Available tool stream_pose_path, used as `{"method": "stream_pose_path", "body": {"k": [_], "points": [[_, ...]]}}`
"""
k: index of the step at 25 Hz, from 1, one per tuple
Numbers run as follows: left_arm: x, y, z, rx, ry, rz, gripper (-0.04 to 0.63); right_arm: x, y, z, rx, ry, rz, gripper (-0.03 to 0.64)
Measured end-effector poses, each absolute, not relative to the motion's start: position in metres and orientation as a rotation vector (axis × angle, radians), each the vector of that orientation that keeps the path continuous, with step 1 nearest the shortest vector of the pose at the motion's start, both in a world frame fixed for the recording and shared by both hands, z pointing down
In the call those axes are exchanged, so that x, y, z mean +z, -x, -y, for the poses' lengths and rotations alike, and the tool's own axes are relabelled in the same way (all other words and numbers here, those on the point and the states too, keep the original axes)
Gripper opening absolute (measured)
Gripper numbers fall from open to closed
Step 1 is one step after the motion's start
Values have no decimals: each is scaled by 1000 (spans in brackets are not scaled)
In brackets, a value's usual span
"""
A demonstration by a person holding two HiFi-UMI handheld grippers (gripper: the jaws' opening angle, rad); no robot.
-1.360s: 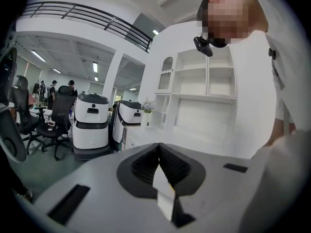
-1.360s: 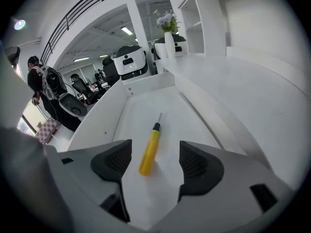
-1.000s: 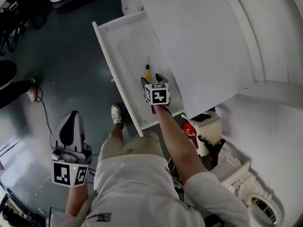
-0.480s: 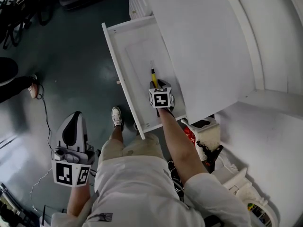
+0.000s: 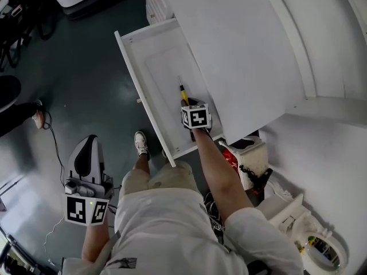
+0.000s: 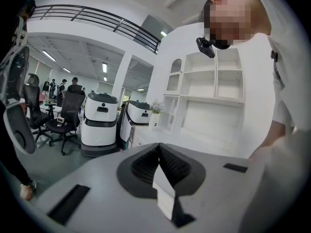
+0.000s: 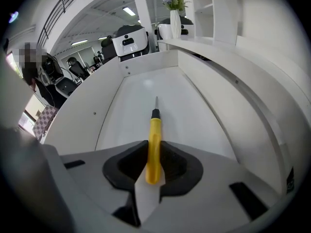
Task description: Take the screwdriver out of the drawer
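Note:
A screwdriver [image 5: 182,93] with a yellow handle and a thin metal shaft lies on the floor of the open white drawer [image 5: 137,79]. My right gripper [image 5: 188,103] reaches down into the drawer at the handle's near end. In the right gripper view the yellow handle of the screwdriver [image 7: 154,147] sits between the pads of the right gripper [image 7: 154,155]. Its jaws are closing and the pads press on the handle, whose shaft points away over the drawer [image 7: 141,93] floor. My left gripper [image 5: 87,146] hangs low at the left over the dark floor, shut and empty, as the left gripper [image 6: 159,155] view confirms.
The white cabinet top [image 5: 246,50] overhangs the drawer on the right. The person's shoe [image 5: 140,140] stands just in front of the drawer's front panel. A red item [image 5: 229,156] and white clutter lie at the lower right. White robots [image 6: 99,123] and office chairs stand further off.
The right gripper's jaws, wide apart either side of the yellow handle a second ago, have come together on it. The left gripper has stayed where it was.

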State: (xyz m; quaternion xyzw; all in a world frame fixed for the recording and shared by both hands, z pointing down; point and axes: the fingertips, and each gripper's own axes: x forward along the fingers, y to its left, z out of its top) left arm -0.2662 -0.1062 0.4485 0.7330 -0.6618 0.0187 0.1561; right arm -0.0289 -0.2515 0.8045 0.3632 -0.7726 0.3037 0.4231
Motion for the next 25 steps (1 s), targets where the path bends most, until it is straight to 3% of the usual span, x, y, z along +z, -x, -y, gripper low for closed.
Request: {"method": "stream_pose_path", "body": {"k": [25], "points": [[406, 229, 125, -58, -2471, 1559, 15, 704, 9, 208, 663, -1138, 2067, 87]]}}
